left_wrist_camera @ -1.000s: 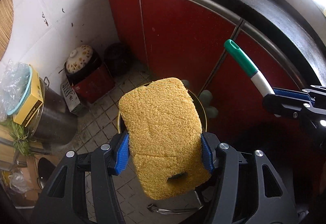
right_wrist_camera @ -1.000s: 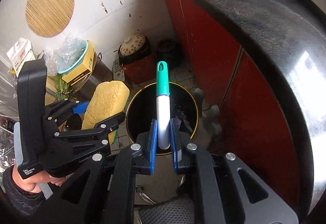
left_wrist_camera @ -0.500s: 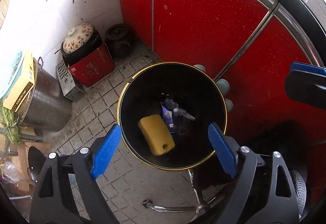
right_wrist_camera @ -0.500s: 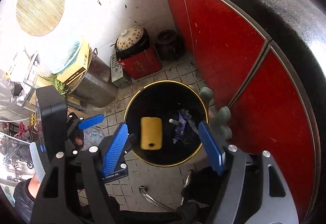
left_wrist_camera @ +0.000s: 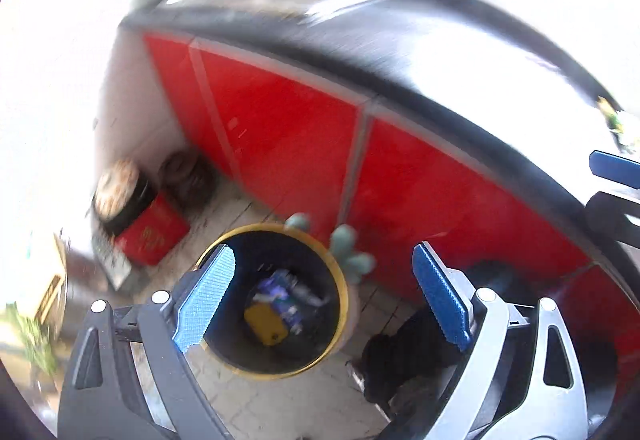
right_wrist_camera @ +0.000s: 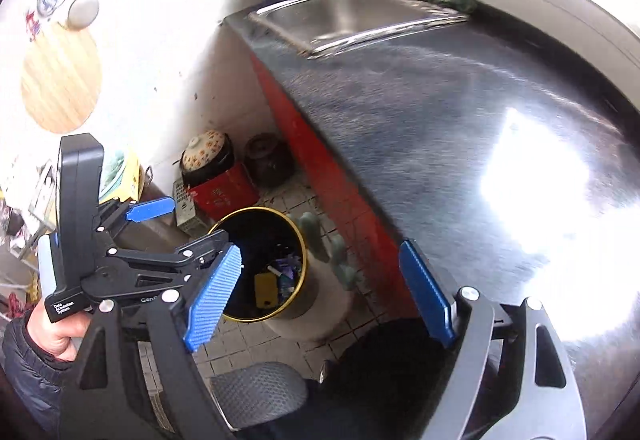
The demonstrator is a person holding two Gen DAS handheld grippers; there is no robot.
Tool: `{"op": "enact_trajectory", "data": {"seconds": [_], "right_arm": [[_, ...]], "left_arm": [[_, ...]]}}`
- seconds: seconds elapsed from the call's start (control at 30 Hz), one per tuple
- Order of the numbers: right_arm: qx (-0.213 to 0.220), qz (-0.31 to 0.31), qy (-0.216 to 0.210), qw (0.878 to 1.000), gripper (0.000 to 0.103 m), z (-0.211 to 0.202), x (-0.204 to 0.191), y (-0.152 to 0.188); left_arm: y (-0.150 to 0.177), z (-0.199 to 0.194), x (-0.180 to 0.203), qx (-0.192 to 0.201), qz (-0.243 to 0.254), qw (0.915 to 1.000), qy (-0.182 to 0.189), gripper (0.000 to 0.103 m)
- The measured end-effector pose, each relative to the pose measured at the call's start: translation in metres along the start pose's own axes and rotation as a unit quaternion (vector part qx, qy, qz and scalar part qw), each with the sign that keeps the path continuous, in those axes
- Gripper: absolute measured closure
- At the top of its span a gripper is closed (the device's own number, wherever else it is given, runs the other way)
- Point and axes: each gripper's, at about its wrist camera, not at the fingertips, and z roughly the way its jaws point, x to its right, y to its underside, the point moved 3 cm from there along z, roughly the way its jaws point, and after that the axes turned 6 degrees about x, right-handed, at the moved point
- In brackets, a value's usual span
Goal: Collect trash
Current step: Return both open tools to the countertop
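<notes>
Left gripper (left_wrist_camera: 320,296): its blue fingers (left_wrist_camera: 204,300) stand wide apart and are opening further; nothing sits between them.
Right gripper (right_wrist_camera: 320,296): its blue fingers (right_wrist_camera: 214,300) are also far apart and opening; nothing is clamped between them.
Left gripper seen from the right wrist: it shows at the left (right_wrist_camera: 160,228), borne by a hand (right_wrist_camera: 60,328) in a dark sleeve, one blue pad pointing toward the bin.
Trash bin (left_wrist_camera: 342,304): a black round bin with a yellow rim, standing on the tiled floor (right_wrist_camera: 300,199) just beside the red cabinet front; both grippers hang above it and look down into it.
Yellow sponge (left_wrist_camera: 266,322): it lies inside the bin on the bottom, toward the near left side, among other trash.
Marker (right_wrist_camera: 275,272): a small white stick-like piece lies in the bin just beside the sponge; its detail is too small to make out.
Other trash (left_wrist_camera: 284,294): bluish-purple wrappers lie in the bin, touching the sponge.
Red cabinet (left_wrist_camera: 280,127): red doors run under the bench edge, next to the bin.
Bench (right_wrist_camera: 440,99): a dark shiny top with bright glare; a steel sink (right_wrist_camera: 352,15) is set in its far end.
Floor corner: a floral-lidded pot (right_wrist_camera: 206,153) on a red box (right_wrist_camera: 224,191), and a dark pot (right_wrist_camera: 266,155) beside it, stand against the wall beyond the bin.
</notes>
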Motion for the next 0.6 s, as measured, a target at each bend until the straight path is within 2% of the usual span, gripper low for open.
{"op": "enact_trajectory", "data": {"seconds": [0.13, 0.27, 0.4, 0.53, 0.6], "right_arm": [[0.048, 0.045, 0.070, 0.995, 0.022, -0.070, 0.070, 0.015], [0.085, 0.111, 0.149, 0.979, 0.021, -0.138, 0.152, 0.049], [0.115, 0.188, 0.225, 0.949, 0.020, -0.201, 0.233, 0.095], [0.129, 0.256, 0.268, 0.920, 0.021, -0.253, 0.304, 0.140], [0.130, 0.274, 0.289, 0.908, 0.020, -0.271, 0.329, 0.157]], "left_arm": [[-0.030, -0.020, 0.082, 0.035, 0.069, 0.9946, 0.070, 0.015], [-0.046, -0.029, 0.175, 0.047, 0.142, 0.9776, 0.148, 0.014], [-0.050, -0.030, 0.266, 0.048, 0.201, 0.9578, 0.199, 0.014], [-0.052, -0.025, 0.339, 0.029, 0.233, 0.9420, 0.240, 0.014], [-0.055, -0.020, 0.369, 0.025, 0.245, 0.9371, 0.247, 0.014]]}}
